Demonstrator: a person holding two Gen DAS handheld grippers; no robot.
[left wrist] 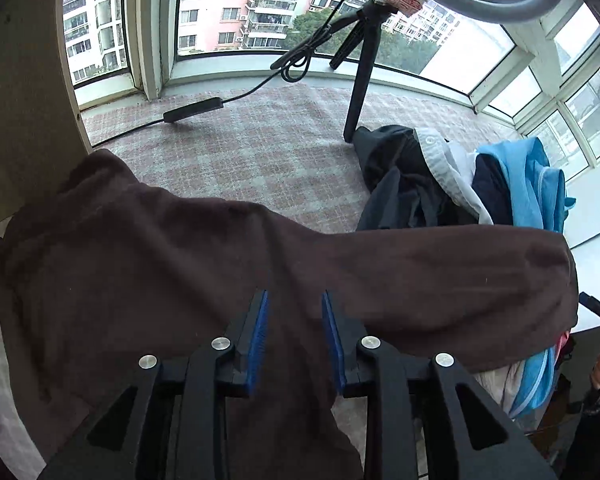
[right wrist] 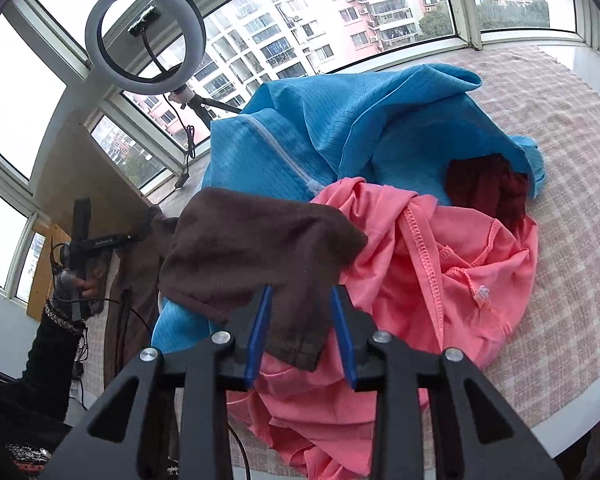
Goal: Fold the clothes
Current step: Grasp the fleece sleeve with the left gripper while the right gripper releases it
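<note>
Two wrist views over a tabletop (left wrist: 260, 148) w/ a pink-and-grey checked cloth, set by a bay window showing pink apartment blocks.

Left tool (left wrist: 294, 304): blue-padded jaws partly open, a clear gap between them. A brown garment (left wrist: 160, 264) lies spread beneath and ahead of the tool, running past both sides; the pads aren't pinching it. Ahead and to the right of the tool, near a black tripod leg (left wrist: 358, 92), sits a heap of dark, white and blue clothes (left wrist: 460, 184). A black cable w/ an inline box (left wrist: 194, 110) lies farther ahead to the left.

Right tool (right wrist: 300, 300): jaws partly open. One end of the brown garment (right wrist: 256, 256) hangs down into the gap between the pads; it seems loose there, not pinched, though its lower edge lies close to the left pad. Just beyond the tool to the right is a crumpled pink garment (right wrist: 440, 276); behind that a blue zip jacket (right wrist: 340, 120), w/ a dark red item (right wrist: 488, 188) tucked at its right edge. Far left of the tool, the person's hand, in a dark sleeve, grips the other tool's handle (right wrist: 82, 256). A ring light (right wrist: 146, 34) stands by the window, well ahead to the left.
</note>
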